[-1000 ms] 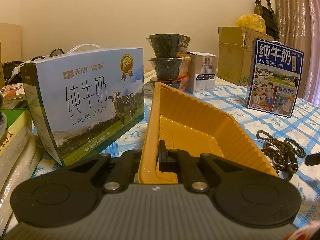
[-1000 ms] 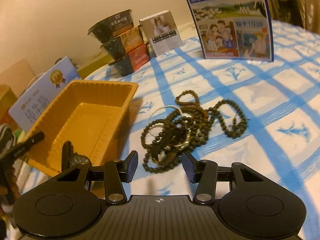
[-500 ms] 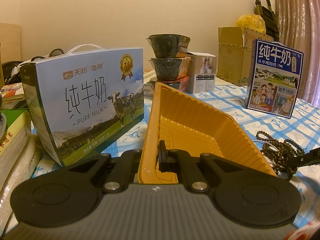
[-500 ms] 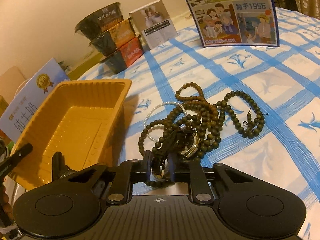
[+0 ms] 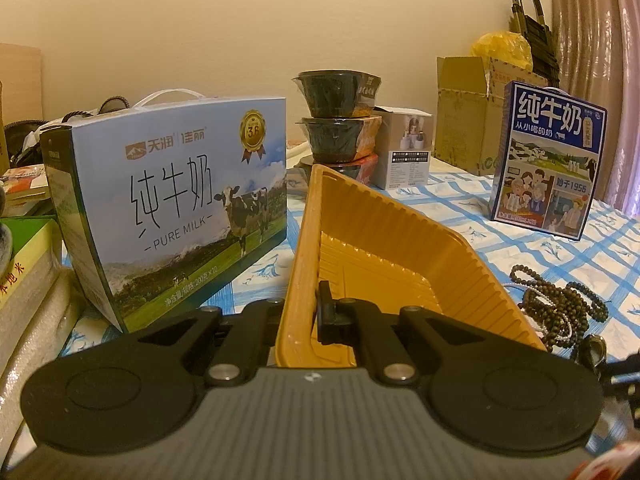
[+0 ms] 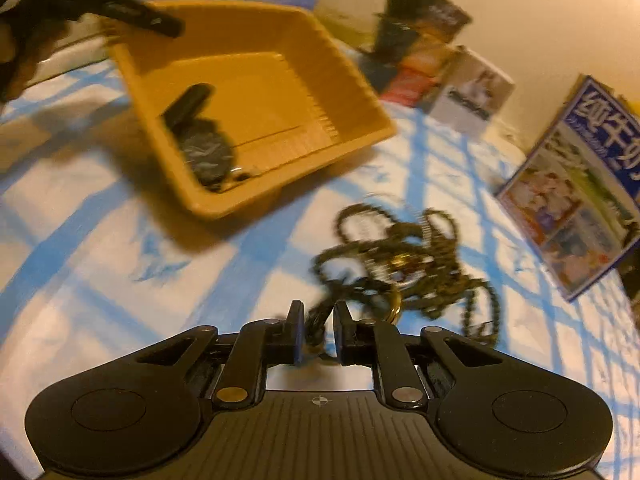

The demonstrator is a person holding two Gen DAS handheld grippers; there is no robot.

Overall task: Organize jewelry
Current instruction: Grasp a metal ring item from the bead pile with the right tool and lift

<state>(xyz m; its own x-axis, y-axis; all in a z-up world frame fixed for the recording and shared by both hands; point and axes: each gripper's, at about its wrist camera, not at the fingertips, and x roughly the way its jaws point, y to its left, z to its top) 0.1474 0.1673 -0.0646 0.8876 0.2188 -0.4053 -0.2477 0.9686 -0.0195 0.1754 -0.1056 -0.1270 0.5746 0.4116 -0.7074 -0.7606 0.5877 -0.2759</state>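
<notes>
1. Two hand-held black two-finger grippers are at work over a table under a white cloth with blue checks (image 5: pixel 532 216); the left gripper (image 5: pixel 298 312) has its fingers pressed onto the near wall of a ribbed yellow plastic tray (image 5: pixel 384 240), one finger outside the wall and one inside.
2. Seen from the right wrist view, that tray (image 6: pixel 352 92) holds a dark wristwatch (image 6: pixel 206 150) lying against its near inner corner; the left gripper's finger (image 6: pixel 132 14) shows at the tray's far rim.
3. Just beside the tray, on the cloth, lies a tangled heap of dark beaded necklaces (image 6: pixel 404 268) mixed with a pale pearl-like strand and a gold ring; the picture is blurred there.
4. The right gripper (image 6: pixel 318 332) has just been closing; its fingers stand close together, pinching a dark strand at the near edge of the heap.
5. Behind the tray stand a pale blue milk carton printed with a cow (image 5: pixel 172 208), a stack of black lidded bowls (image 5: pixel 336 120), a small white box (image 5: pixel 408 152) and a dark blue milk carton (image 5: pixel 548 160).
</notes>
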